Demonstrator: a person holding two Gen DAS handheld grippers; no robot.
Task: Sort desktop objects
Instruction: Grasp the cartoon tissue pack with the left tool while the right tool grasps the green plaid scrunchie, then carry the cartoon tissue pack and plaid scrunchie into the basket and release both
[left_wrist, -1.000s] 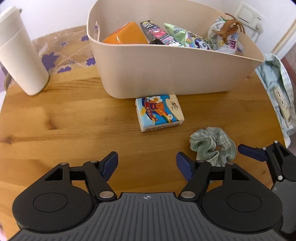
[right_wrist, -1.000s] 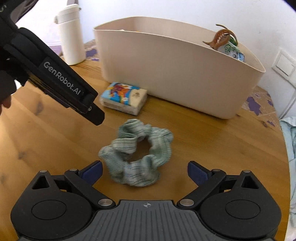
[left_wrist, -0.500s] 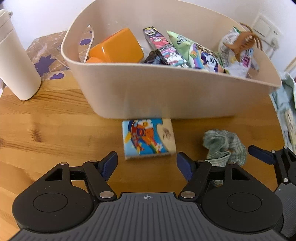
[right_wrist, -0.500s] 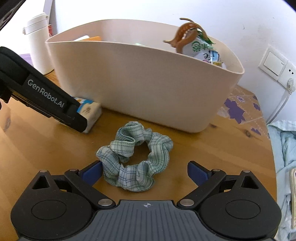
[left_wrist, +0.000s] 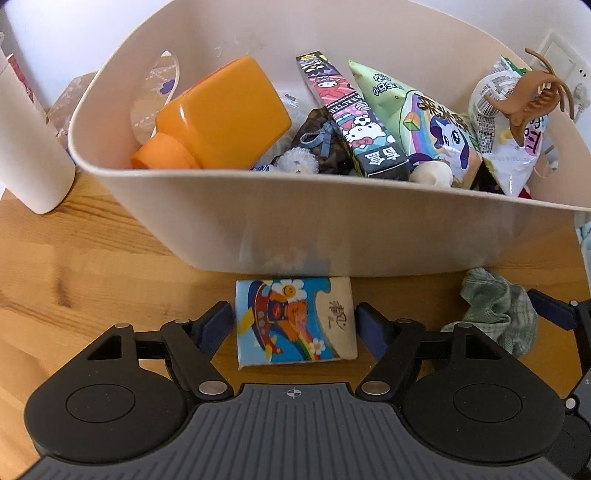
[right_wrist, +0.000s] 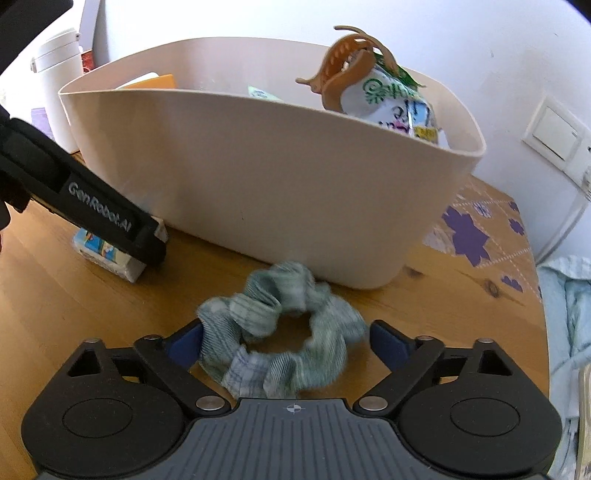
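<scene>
Both of your grippers have closed in on their targets since a second ago; the tissue pack (left_wrist: 295, 319), then well ahead of the left gripper (left_wrist: 291, 326), now sits between its spread fingers, and the green scrunchie (right_wrist: 280, 328) has come in between the fingers of the right gripper (right_wrist: 286, 341). Your left fingers stand wide, one on each side of the pack, neither pad clearly pressing it, so nothing is held yet; your right fingers are equally wide, the left pad touching or nearly touching the fabric, the right pad just beside it, and they grip nothing either. You have straddled each item squarely, most likely so that one squeeze takes it across its width; the pack lies flat on the wooden table (left_wrist: 92, 280), hard against the wall of the beige bin (left_wrist: 332, 229), the scrunchie just beside that wall; the bin already holds an orange bottle (left_wrist: 221, 118), snack packets and a brown hair claw (right_wrist: 343, 66), so both items probably go in there next.
</scene>
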